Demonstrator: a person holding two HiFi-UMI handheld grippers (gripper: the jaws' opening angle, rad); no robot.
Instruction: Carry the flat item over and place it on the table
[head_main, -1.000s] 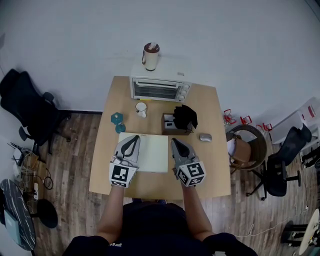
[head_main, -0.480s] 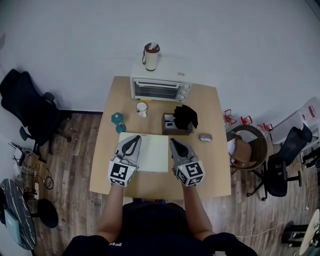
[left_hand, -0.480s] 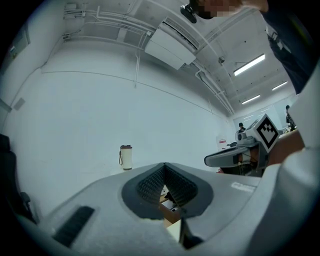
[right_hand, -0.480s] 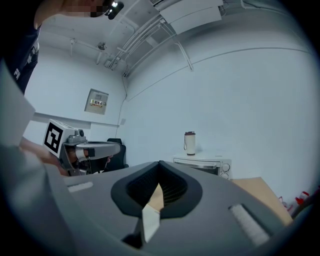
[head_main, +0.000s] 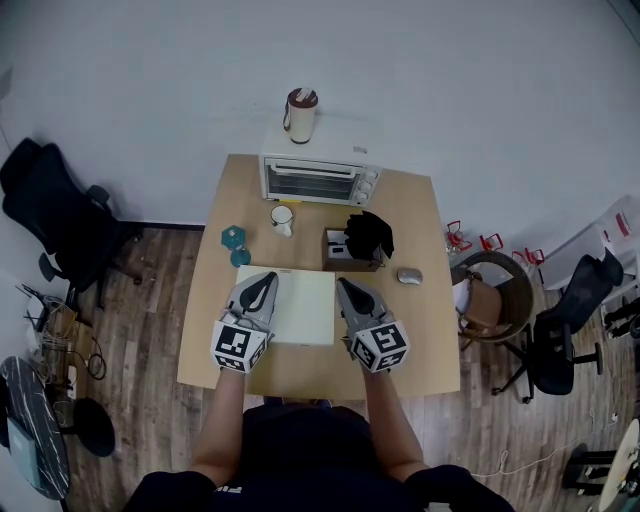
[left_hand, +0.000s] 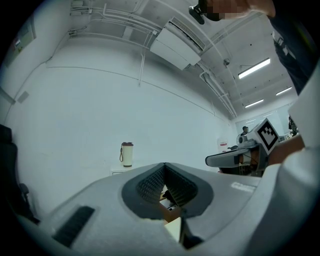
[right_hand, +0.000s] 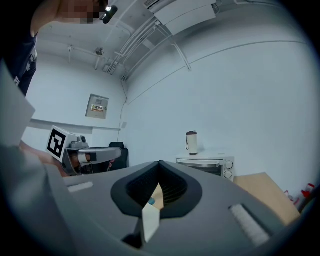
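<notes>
A flat cream-coloured board (head_main: 305, 305) lies level over the near half of the wooden table (head_main: 410, 330); whether it touches the top I cannot tell. My left gripper (head_main: 262, 284) is shut on the board's left edge, and my right gripper (head_main: 349, 289) is shut on its right edge. In the left gripper view the jaws (left_hand: 165, 167) are closed, with a pale sliver of the board (left_hand: 173, 229) between them. The right gripper view shows the same: closed jaws (right_hand: 160, 165) pinching the board's edge (right_hand: 150, 221).
At the table's far end stands a white toaster oven (head_main: 320, 178) with a tumbler (head_main: 300, 112) on top. A white mug (head_main: 282, 218), a teal object (head_main: 236, 244), a box with a black item (head_main: 355, 240) and a mouse (head_main: 408, 275) lie beyond the board. Office chairs (head_main: 565, 330) flank the table.
Both grippers and the board between them have shifted very slightly to the left and away from the person. The grip on both edges is unchanged.
</notes>
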